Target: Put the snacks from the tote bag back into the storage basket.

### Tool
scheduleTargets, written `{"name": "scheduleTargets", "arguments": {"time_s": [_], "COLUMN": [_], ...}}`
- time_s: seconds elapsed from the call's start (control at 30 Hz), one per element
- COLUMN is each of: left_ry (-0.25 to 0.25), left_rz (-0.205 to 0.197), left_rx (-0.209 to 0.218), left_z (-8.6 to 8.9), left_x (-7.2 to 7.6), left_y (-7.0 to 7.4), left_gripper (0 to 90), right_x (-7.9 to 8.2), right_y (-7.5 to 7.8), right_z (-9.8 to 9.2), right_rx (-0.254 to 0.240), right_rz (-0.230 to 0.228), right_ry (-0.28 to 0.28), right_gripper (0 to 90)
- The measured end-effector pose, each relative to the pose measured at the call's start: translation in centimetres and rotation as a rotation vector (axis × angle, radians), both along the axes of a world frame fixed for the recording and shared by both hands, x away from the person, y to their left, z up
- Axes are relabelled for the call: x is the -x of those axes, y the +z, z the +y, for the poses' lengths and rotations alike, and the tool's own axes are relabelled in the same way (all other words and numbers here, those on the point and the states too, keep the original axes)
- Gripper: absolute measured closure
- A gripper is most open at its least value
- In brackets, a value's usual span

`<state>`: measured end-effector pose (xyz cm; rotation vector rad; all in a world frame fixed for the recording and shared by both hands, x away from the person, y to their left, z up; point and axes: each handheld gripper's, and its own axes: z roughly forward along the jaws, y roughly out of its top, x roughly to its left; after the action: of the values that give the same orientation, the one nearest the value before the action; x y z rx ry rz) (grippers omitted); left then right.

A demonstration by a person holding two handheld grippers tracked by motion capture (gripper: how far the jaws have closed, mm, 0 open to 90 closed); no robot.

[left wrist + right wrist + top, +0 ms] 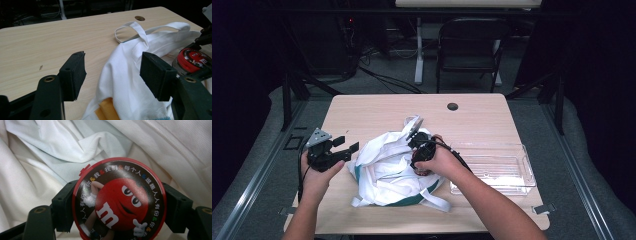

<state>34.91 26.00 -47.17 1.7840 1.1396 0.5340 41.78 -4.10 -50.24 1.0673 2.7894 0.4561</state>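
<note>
A white cloth bag (387, 167) with teal trim lies crumpled mid-table. My right gripper (421, 159) is over the bag's right side, shut on a round candy tub with a red-rimmed lid (118, 200) showing a red cartoon figure; both pads press its sides. The same tub (193, 60) appears at the right of the left gripper view, resting in the bag's cloth (130, 82). My left gripper (348, 146) hovers at the bag's left edge, jaws open, nothing between them. In its own view, the left gripper (113, 72) frames a white fold of the bag, untouched.
A clear plastic tray (494, 167) sits at the table's right side. A cable hole (452, 106) marks the table's far edge. A dark folding chair (472, 47) stands beyond the table. An orange patch (107, 110) shows under the bag's fold.
</note>
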Motion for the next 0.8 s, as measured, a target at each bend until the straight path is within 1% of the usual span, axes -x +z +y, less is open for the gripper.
{"name": "scheduleTargets", "arguments": {"time_s": [0.03, 0.2, 0.23, 0.27, 0.33, 0.4, 0.43, 0.47, 0.5, 0.63, 0.67, 0.73, 0.8], "left_ry": [0.0, -0.002, -0.002, -0.002, 0.0, 0.0, 0.0, 0.001, 0.0, -0.001, -0.001, 0.001, -0.001], "left_rz": [0.0, 0.002, 0.002, 0.003, 0.001, -0.001, 0.0, 0.001, 0.002, 0.0, 0.0, -0.001, -0.001], "left_rx": [0.0, -0.004, -0.004, -0.003, 0.0, 0.0, 0.001, 0.0, -0.001, 0.0, 0.0, 0.001, 0.0], "left_z": [0.0, 0.0, 0.0, 0.0, 0.0, 0.0, 0.0, 0.0, 0.0, 0.0, 0.1, 0.1, 0.1], "left_x": [0.0, 0.0, 0.0, 0.0, 0.0, 0.0, 0.0, 0.0, 0.0, 0.0, 0.0, 0.0, 0.0], "left_y": [0.0, 0.0, 0.0, 0.0, 0.0, 0.0, 0.0, 0.0, 0.0, 0.0, 0.0, 0.0, 0.1], "left_gripper": [37.2, 37.2, 37.1, 37.1, 37.1, 37.1, 37.1, 37.1, 37.1, 37.1, 37.1, 37.1, 37.1], "right_x": [0.1, 0.4, 0.4, 0.6, 0.6, 0.9, 0.9, 1.0, 1.1, 1.3, 1.3, 1.5, 1.6], "right_y": [0.1, 0.7, 0.7, 0.9, 1.2, 1.7, 1.8, 1.9, 2.2, 2.8, 3.0, 3.4, 4.0], "right_z": [0.1, 0.2, 0.2, 0.2, 0.2, 0.4, 0.5, 0.6, 0.7, 1.0, 1.0, 1.2, 1.4], "right_rx": [-0.007, 0.01, 0.01, -0.005, 0.002, 0.011, 0.01, -0.001, 0.012, 0.009, 0.016, 0.009, 0.017], "right_rz": [-0.001, -0.01, -0.01, -0.017, -0.015, -0.027, -0.03, -0.038, -0.035, -0.038, -0.04, -0.044, -0.049], "right_ry": [-0.003, 0.009, 0.009, 0.005, 0.01, 0.02, 0.022, 0.016, 0.024, 0.031, 0.035, 0.038, 0.05], "right_gripper": [25.2, 25.2, 25.2, 25.2, 25.2, 25.2, 25.2, 25.2, 25.2, 25.1, 25.2, 25.2, 25.2]}}
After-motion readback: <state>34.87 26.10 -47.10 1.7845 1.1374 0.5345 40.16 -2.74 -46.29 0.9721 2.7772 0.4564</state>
